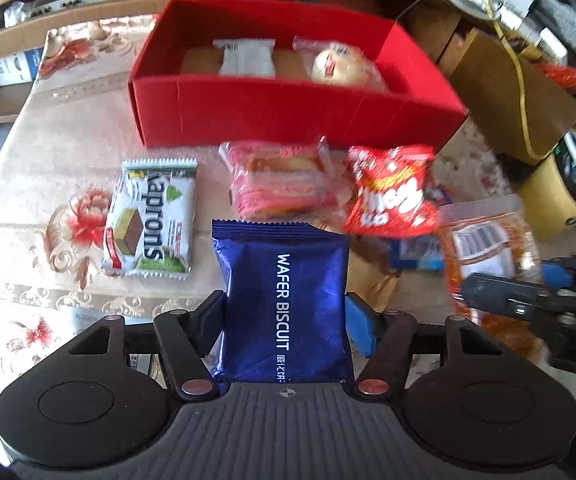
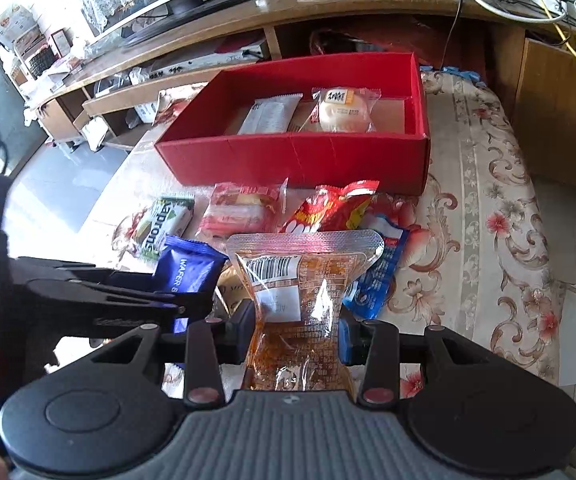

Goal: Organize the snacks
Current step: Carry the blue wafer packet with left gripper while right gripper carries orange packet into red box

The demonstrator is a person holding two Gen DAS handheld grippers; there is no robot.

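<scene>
My left gripper (image 1: 288, 312) is shut on a blue wafer biscuit pack (image 1: 284, 292), which stands upright between the pads above the table; the same pack (image 2: 186, 266) shows in the right wrist view. My right gripper (image 2: 295, 332) is shut on a clear orange snack pouch (image 2: 299, 280), pinched at its waist. Beyond both lies the red box (image 1: 288, 116) holding a white packet (image 1: 246, 58) and a round bun (image 1: 337, 66). In front of the box lie a Kaprons wafer pack (image 1: 150, 220), a red-and-clear cake pack (image 1: 280, 180), a red chips bag (image 1: 391, 196) and a blue packet (image 2: 375, 276).
A floral tablecloth (image 2: 479, 208) covers the table, whose edges fall away at left and right. A wooden TV stand (image 2: 208, 28) with shelves and cables runs behind the box. A wooden cabinet (image 2: 559, 120) stands at the far right.
</scene>
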